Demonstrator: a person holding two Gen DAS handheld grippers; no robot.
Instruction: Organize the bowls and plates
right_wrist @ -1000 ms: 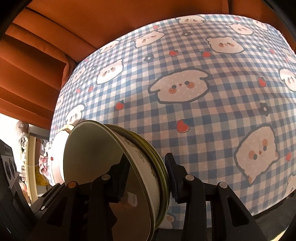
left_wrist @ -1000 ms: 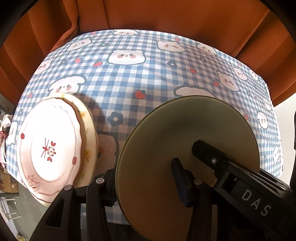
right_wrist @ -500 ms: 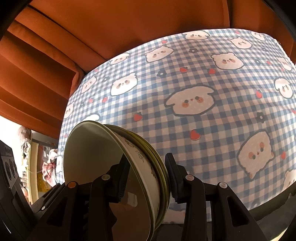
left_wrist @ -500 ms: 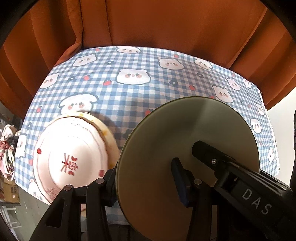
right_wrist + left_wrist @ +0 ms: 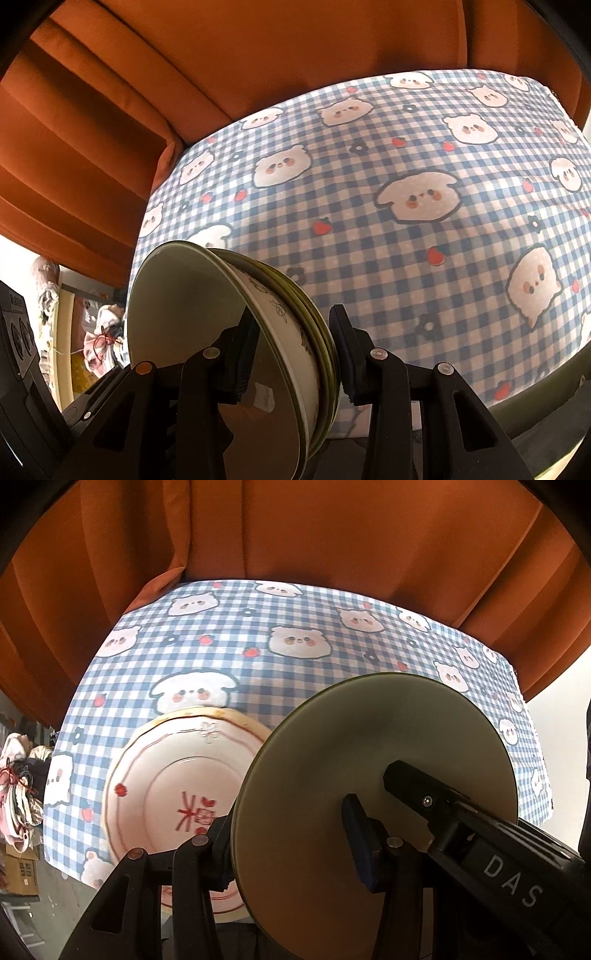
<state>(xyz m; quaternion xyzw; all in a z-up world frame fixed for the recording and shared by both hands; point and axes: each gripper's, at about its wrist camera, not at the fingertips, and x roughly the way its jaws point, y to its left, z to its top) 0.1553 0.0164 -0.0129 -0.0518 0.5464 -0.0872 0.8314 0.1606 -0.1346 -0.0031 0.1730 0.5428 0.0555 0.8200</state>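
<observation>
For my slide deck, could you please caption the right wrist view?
Right gripper clamps a stack of green dishes on edge above the checked tablecloth.

You had a blue checked tablecloth with bear faces, orange curtains behind, and cardboard boxes lower left.

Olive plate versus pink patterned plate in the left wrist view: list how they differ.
The olive plate is plain and unmarked; the pink patterned plate carries red motifs and a wavy trimmed rim. The olive plate stands on edge, clamped in the left gripper above the checked tablecloth; the pink patterned plate lies flat on it. The olive plate overlaps and hides part of the pink patterned plate. Both are round.
</observation>
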